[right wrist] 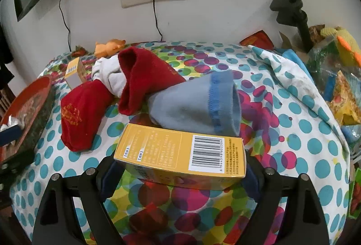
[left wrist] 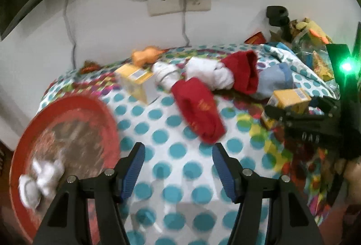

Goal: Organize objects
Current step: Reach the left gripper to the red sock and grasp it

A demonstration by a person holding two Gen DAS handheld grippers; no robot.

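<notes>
A yellow box (right wrist: 180, 152) is clamped lengthwise between the jaws of the right gripper (right wrist: 180, 175), above the dotted cloth (right wrist: 304, 132). The left gripper (left wrist: 178, 166) is held open, nothing between its pads. Beyond lie red socks (right wrist: 79, 114), a blue sock (right wrist: 198, 105) and a red tray (left wrist: 67, 109).

Right gripper (right wrist: 180, 168) jaws clamp yellow box (right wrist: 178, 154); blue sock (right wrist: 194, 107) behind.

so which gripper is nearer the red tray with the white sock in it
Left. The left gripper hangs open just beside the red tray, by its rim. The right gripper, clamped on a yellow box, sits farther across the table from it.
</notes>
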